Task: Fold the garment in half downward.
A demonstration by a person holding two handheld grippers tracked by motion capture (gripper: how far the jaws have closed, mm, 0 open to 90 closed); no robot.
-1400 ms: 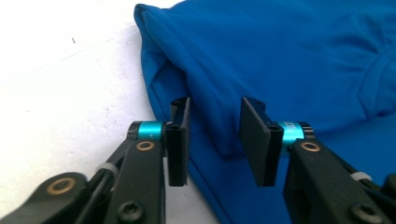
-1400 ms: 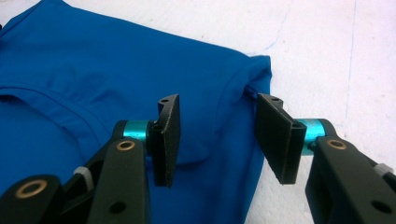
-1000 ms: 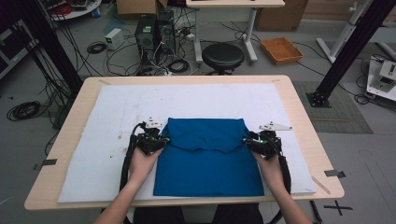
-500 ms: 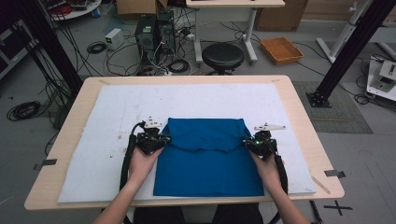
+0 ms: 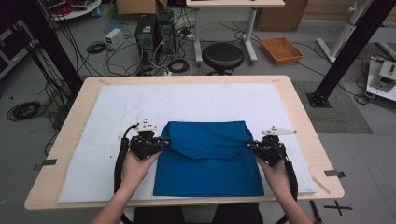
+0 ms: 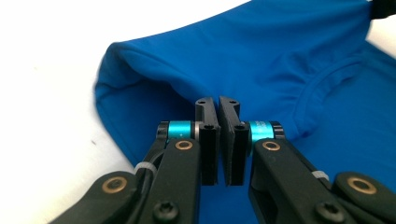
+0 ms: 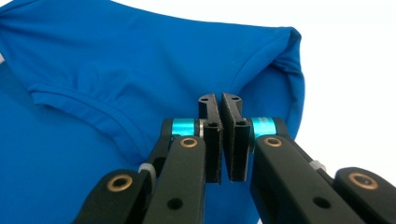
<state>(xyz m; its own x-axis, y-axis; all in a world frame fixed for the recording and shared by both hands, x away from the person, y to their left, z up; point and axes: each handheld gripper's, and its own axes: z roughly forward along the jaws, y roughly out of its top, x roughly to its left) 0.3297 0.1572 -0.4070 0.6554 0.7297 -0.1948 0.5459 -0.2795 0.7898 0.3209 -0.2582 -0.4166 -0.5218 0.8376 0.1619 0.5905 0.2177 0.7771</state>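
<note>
High view is showing the blue shirt (image 5: 210,163) lying on the white mat (image 5: 93,154) of the bench (image 5: 60,140), between both tools: the left hand-held gripper (image 5: 161,142) and right hand-held gripper (image 5: 250,145) are each pinching its folded side edges, jaws clamped together on the cloth.

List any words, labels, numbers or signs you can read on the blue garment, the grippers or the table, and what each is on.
No readable text anywhere.
blue garment: plain, no print or tag in view.
left gripper and right gripper: black jaws with teal rings, no markings legible.
white mat on the table: blank.
black tape cross on the floor: a mark, not text.
Background equipment labels: too small and blurred to read.
</note>
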